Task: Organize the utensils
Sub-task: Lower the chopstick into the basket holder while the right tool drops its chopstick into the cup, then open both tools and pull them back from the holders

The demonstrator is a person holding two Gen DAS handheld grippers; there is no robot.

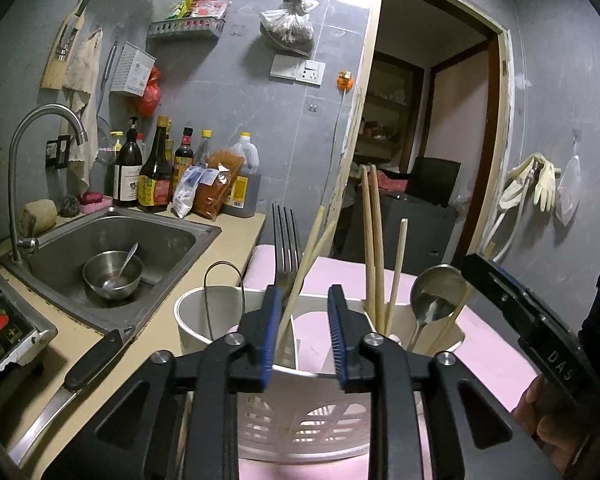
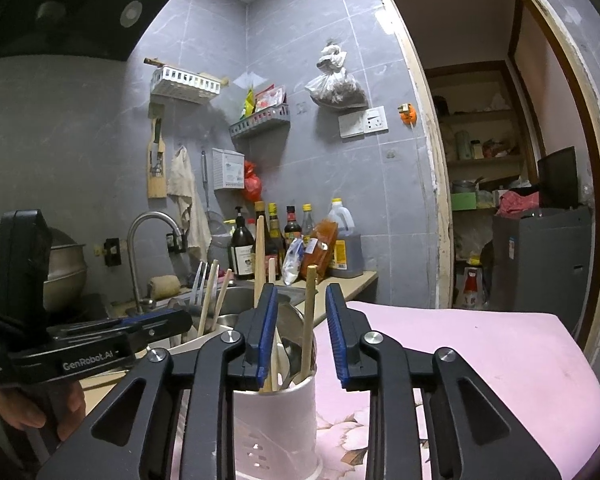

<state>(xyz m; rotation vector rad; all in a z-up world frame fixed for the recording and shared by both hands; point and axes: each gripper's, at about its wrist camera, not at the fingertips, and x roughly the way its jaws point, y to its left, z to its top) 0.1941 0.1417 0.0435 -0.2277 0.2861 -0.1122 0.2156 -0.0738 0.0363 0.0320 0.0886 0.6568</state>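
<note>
My left claw point(image 1: 300, 336) hangs released, its blue pads point(image 1: 271, 336) spread over the middle of the white caddy point(image 1: 300, 420), gripping nothing. A chopstick point(image 1: 300, 284) leans up between the pads without touching either, as far as I can tell. Just beyond the left pad a fork point(image 1: 286, 240) stands tines-up in the caddy. Right of the claw, more chopsticks point(image 1: 374, 240) and a ladle point(image 1: 436, 292) stand in the caddy's right compartment; a wire loop point(image 1: 224, 292) rises from the left one. The caddy sits on a pink cloth point(image 1: 492, 344) over the tabletop. Far left of the claw, a bowl point(image 1: 112, 276) with a spoon point(image 1: 128, 258) lies in the sink point(image 1: 172, 236), and a knife point(image 1: 80, 372) lies on the tabletop near the sink's edge.

My right claw point(image 2: 302, 336) is also released, pads point(image 2: 334, 332) apart above the caddy's point(image 2: 276, 420) right end. One chopstick point(image 2: 309, 320) stands between the pads, closer to the left one, with no visible contact. The left claw point(image 2: 156, 320) shows off to the left.
</note>
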